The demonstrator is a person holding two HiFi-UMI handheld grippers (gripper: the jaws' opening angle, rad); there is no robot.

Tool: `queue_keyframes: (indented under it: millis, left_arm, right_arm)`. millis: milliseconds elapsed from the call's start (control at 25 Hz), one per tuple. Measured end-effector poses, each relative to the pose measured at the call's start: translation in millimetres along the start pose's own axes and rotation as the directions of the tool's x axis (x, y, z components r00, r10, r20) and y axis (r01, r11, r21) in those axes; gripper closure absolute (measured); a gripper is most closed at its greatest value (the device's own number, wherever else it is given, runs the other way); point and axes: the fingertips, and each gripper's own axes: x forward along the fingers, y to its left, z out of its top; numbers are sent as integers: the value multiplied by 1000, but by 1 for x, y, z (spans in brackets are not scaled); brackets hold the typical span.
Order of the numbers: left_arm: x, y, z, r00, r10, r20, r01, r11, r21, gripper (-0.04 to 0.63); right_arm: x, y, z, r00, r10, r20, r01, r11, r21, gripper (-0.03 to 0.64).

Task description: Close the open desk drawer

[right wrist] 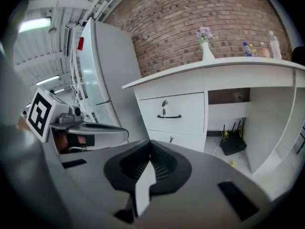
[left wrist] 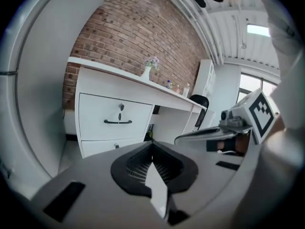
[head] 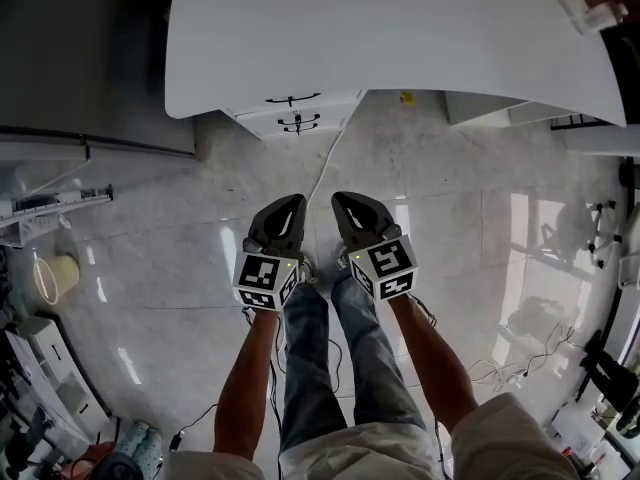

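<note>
A red-brown brick wall [right wrist: 205,8] backs the broad white desk [head: 400,38]. Glossy pale-grey stone-tile floor [head: 150,298] mirrors bright window light. A tall white cabinet [right wrist: 102,70] stands at one side, and a long ceiling strip lamp [right wrist: 35,24] glows.

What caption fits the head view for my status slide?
Left hand-held gripper and right hand-held gripper, both shut, side by side over the floor, short of the white desk and its drawers.

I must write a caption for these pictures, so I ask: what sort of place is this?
Probably an office or workroom. A white desk with drawers stands against a brick wall, a black office chair is near it, and loose cables lie on the polished tiled floor.
</note>
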Motion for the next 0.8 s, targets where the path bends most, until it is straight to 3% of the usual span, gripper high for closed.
queue_keyframes:
  millis: [360, 640, 800]
  left_arm:
    - [-15, -8, 40, 1000, 3, 29, -5, 999, 48, 583]
    - [-63, -35, 134, 995, -1, 96, -4, 999, 44, 583]
    - [-78, -36, 200, 986, 2, 169, -18, 995, 96, 583]
  right_arm:
    - [-24, 5, 35, 997, -40, 64, 40, 999, 10, 598]
    - [-79, 31, 134, 986, -40, 160, 40, 999, 0, 598]
    - [-97, 32, 198, 970, -49, 240, 58, 998, -30, 598]
